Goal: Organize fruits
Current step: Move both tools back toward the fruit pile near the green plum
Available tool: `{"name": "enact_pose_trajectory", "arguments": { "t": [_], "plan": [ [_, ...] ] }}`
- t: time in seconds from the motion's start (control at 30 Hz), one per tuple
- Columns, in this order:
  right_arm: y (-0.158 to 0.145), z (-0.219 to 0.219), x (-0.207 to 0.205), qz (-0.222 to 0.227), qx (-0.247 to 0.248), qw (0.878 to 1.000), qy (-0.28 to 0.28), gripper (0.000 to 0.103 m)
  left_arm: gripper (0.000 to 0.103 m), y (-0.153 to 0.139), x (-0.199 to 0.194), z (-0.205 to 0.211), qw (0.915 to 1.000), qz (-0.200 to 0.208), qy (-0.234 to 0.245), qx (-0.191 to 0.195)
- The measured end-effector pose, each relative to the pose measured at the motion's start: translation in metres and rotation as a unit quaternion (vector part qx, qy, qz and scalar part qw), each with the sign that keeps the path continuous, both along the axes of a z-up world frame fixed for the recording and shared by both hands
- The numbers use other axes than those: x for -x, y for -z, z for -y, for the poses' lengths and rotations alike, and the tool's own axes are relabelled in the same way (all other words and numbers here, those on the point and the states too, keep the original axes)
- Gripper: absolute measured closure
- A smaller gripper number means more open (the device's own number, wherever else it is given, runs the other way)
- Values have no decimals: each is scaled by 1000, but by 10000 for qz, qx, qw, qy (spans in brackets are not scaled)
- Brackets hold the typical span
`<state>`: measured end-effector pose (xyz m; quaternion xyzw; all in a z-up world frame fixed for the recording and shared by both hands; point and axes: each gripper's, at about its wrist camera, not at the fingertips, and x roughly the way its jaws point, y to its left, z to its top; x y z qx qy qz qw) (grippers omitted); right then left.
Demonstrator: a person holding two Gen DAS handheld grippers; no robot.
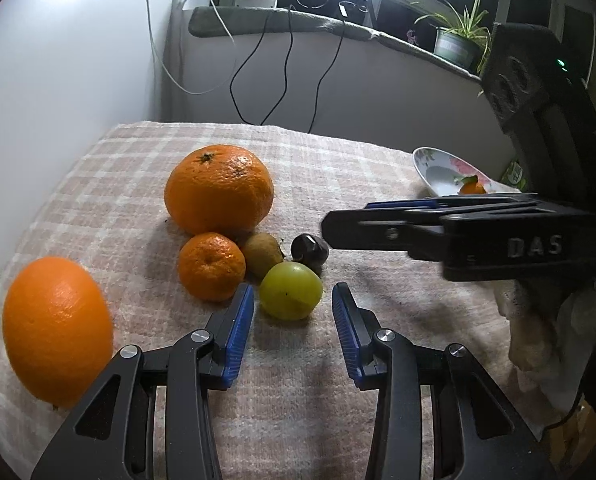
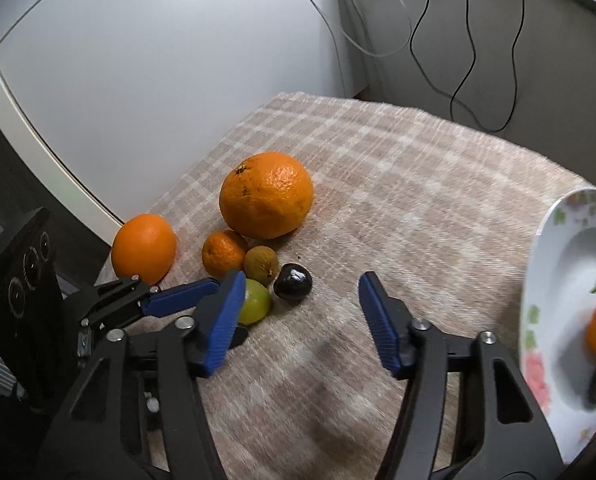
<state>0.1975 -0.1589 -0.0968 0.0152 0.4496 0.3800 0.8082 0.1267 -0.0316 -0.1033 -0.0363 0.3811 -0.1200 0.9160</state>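
The left gripper [image 1: 293,300] is spread wide before a smooth, round green grape [image 1: 290,290] — not gripping. The right gripper [image 2: 302,288] gapes empty over the nubby checked cloth [image 2: 398,184].

One marking is legible: raised letters "DAS", black on black, moulded into the side of the right gripper [image 1: 326,232] body, well back from its fingertips, as seen in the left wrist view. No other text, label, number or sign can be read in either view.
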Motion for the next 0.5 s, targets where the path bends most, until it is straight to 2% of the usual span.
{"name": "enact_pose_trajectory", "arguments": {
  "t": [0.17, 0.43, 0.5],
  "plan": [
    [9, -7, -9, -251, -63, 9997, -39, 52, 65, 4, -3, 3, 9999, -69, 56, -115],
    [16, -15, -11, -325, 69, 9994, -111, 57, 71, 7, -7, 3, 9998, -164, 15, -136],
    [16, -15, -12, -350, 62, 9993, -132, 61, 72, 7, -7, 3, 9998, -167, 10, -113]
  ]
}}
